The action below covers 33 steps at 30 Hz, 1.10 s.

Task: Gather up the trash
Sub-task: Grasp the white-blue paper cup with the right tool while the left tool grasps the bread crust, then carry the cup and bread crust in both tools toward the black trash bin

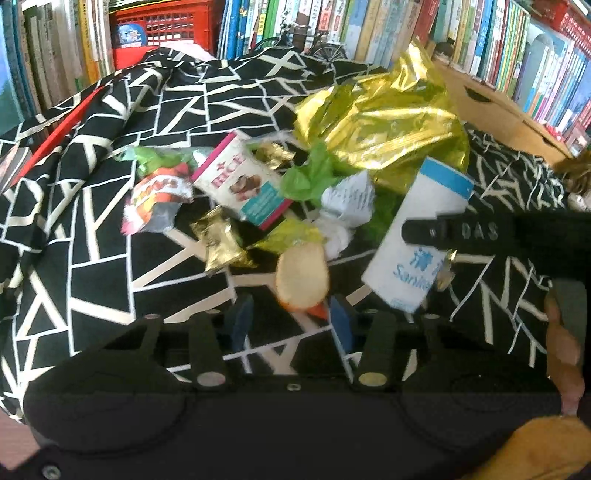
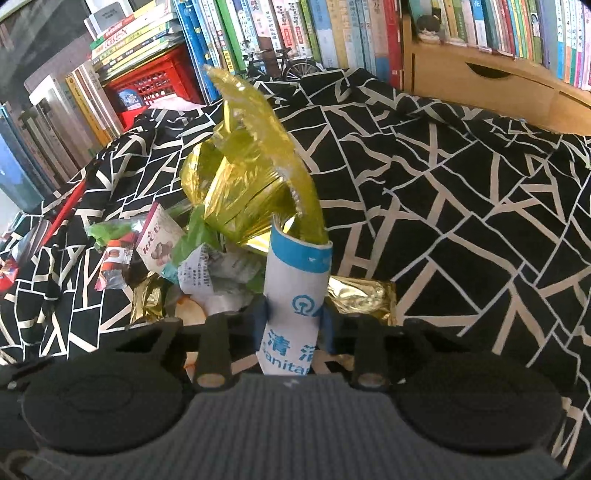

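Note:
A pile of trash lies on a black-and-white patterned cloth: a pink "RICE" box, a red snack wrapper, a small gold wrapper, green plastic, crumpled paper and a big gold foil bag. My left gripper is open, and a round pale cracker sits just beyond its blue pads. My right gripper is shut on a white-and-blue paper bag, held upright at the pile's right side. The gold foil bag rises at the paper bag's open top.
Bookshelves line the back, with a red crate and a model bicycle. A wooden box stands at the back right. Another gold wrapper lies right of the paper bag. A person's hand shows at the right.

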Each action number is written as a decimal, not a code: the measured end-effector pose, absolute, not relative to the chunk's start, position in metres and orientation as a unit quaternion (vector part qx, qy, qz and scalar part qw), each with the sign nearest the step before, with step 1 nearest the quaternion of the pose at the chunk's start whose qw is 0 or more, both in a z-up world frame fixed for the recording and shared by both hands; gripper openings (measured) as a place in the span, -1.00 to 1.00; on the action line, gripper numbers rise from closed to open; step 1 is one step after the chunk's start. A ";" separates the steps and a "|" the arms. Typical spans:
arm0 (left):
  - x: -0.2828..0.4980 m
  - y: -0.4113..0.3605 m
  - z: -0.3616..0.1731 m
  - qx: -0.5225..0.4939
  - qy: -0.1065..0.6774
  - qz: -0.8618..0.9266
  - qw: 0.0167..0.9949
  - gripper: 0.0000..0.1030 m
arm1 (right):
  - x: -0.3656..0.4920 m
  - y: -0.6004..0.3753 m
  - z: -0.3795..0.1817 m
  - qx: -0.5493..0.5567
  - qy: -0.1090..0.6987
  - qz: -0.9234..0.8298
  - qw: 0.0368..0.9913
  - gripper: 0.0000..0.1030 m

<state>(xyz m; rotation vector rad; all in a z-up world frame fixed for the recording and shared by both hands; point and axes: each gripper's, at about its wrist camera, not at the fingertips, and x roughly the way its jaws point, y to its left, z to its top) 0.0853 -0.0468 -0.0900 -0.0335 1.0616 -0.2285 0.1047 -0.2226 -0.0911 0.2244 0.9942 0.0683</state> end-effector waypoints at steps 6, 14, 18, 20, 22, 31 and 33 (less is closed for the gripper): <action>0.103 -0.065 -0.096 -0.007 0.500 -0.116 0.858 -0.20 | 0.089 -0.243 -0.077 0.111 0.473 0.041 0.873 -0.40; 0.121 -0.074 -0.122 -0.001 0.521 -0.072 0.850 -0.18 | 0.073 -0.272 -0.072 0.118 0.474 0.028 0.872 -0.42; 0.123 -0.077 -0.127 -0.003 0.532 -0.066 0.844 -0.30 | 0.070 -0.280 -0.074 0.124 0.476 0.025 0.870 -0.42; 0.123 -0.079 -0.124 0.001 0.531 -0.063 0.845 -0.32 | 0.069 -0.281 -0.075 0.128 0.475 0.026 0.870 -0.42; 0.121 -0.082 -0.119 0.004 0.526 -0.061 0.848 -0.33 | 0.070 -0.283 -0.074 0.131 0.474 0.029 0.870 -0.43; 0.108 -0.100 -0.097 -0.008 0.529 -0.052 0.847 -0.34 | 0.073 -0.288 -0.075 0.140 0.477 0.054 0.866 -0.43; 0.103 -0.106 -0.093 -0.008 0.529 -0.049 0.847 -0.34 | 0.073 -0.291 -0.075 0.141 0.478 0.062 0.865 -0.43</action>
